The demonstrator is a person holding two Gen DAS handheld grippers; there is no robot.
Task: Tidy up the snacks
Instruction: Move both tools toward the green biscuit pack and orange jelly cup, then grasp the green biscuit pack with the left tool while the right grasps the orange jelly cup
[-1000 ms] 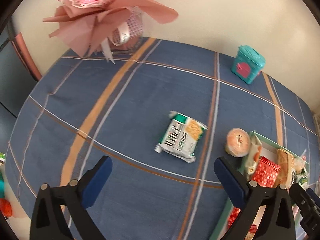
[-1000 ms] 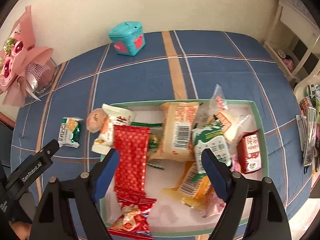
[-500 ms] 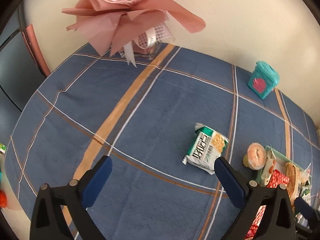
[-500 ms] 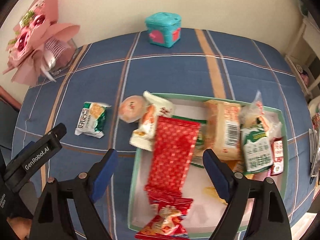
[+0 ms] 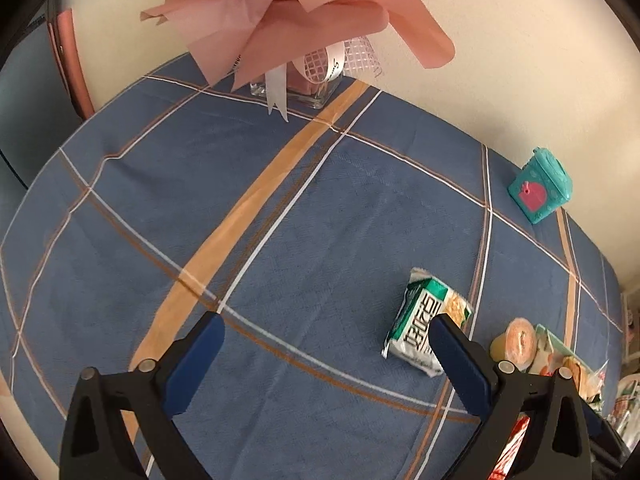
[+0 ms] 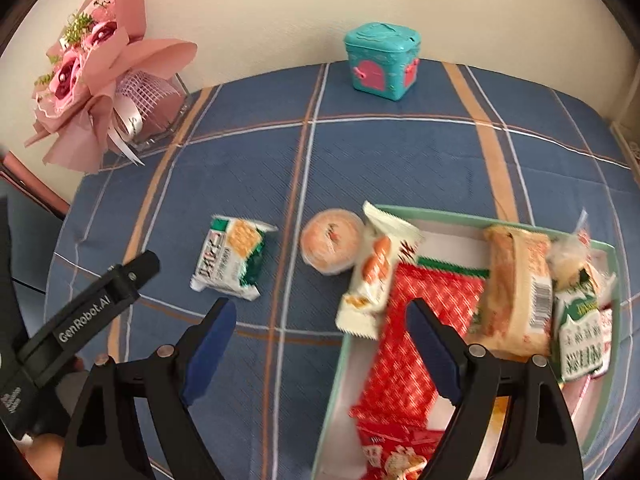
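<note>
A glossy rectangular cracker packet lies flat on the woven plaid tabletop; both hand-held grippers, left and right, hover wide-jawed, empty.

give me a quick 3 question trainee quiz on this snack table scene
1. True or false: the green cracker packet lies inside the tray.
2. Which sits nearest the wall? A) teal box B) round orange cup C) red packet
3. Fill in: both the left claw and the right claw are ____ and hold nothing.

Key: 1 false, it lies on the cloth outside the tray; 2 A; 3 open.
</note>
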